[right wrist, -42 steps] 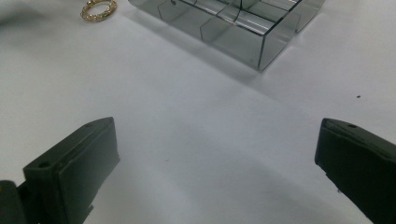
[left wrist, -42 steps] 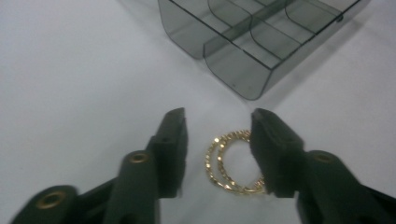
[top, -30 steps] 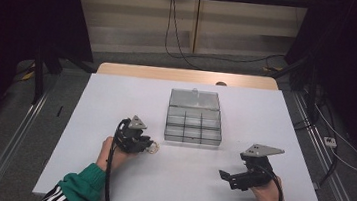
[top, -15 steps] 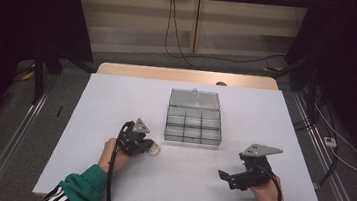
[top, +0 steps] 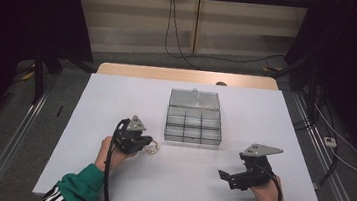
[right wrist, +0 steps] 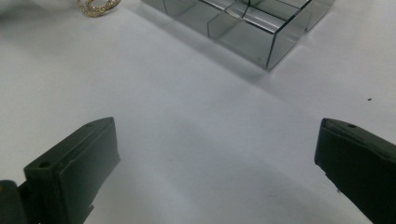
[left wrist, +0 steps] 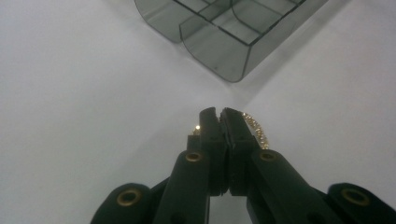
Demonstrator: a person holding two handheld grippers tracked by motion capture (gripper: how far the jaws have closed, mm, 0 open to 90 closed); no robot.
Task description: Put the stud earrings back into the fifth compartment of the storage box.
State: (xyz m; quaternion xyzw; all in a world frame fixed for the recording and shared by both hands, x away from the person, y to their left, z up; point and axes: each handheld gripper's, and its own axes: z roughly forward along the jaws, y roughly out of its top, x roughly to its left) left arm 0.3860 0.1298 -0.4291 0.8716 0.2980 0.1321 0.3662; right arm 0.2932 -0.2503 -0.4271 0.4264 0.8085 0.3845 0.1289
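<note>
My left tool (top: 146, 144) sits low on the white counter (top: 116, 99), just left of the clear compartment box (top: 193, 127). In the left gripper view its two black jaws are pressed together at the tips, having just finished closing, and a thin gold chain (left wrist: 256, 128) curls out from beside and behind them on the right. A small gold glint shows on the other side of the tips. The chain runs right against the jaws, so I read it as pinched between them, though the contact itself is hidden by the black pads. In the high view the chain (top: 151, 149) lies as a small loop on the counter right at the tool's tip, near the box's front left corner but apart from it.

My right tool (top: 225, 176) rests over the counter's near right part, well apart from the box and the chain. Its jaws stand wide, with bare counter between them. In the right gripper view the chain (right wrist: 97, 6) lies far off at the top left, and the box (right wrist: 243, 28) shows its open compartments.
</note>
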